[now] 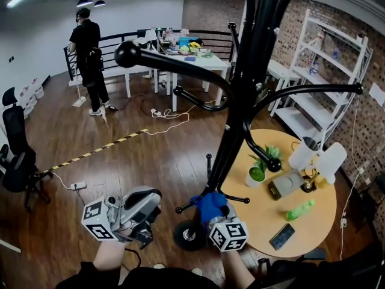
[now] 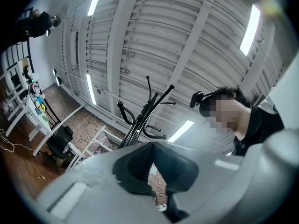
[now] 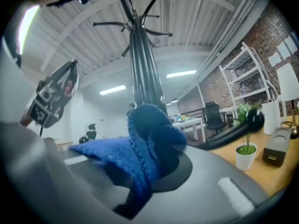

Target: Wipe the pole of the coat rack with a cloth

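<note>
Right gripper (image 1: 215, 217) pinches a crumpled blue knitted cloth (image 1: 207, 203) low against the black metal coat-rack pole (image 1: 237, 125), beside the round wooden worktop (image 1: 264, 217). Left gripper (image 1: 142, 208), jaws pressed together on nothing, hangs apart.

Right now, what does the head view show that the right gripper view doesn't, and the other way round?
Head view only: the rack's base, a green bottle and a phone. Right gripper view only: the right gripper shut on the cloth, and the rack's top. Both: the pole, the cloth and the potted plant.
</note>
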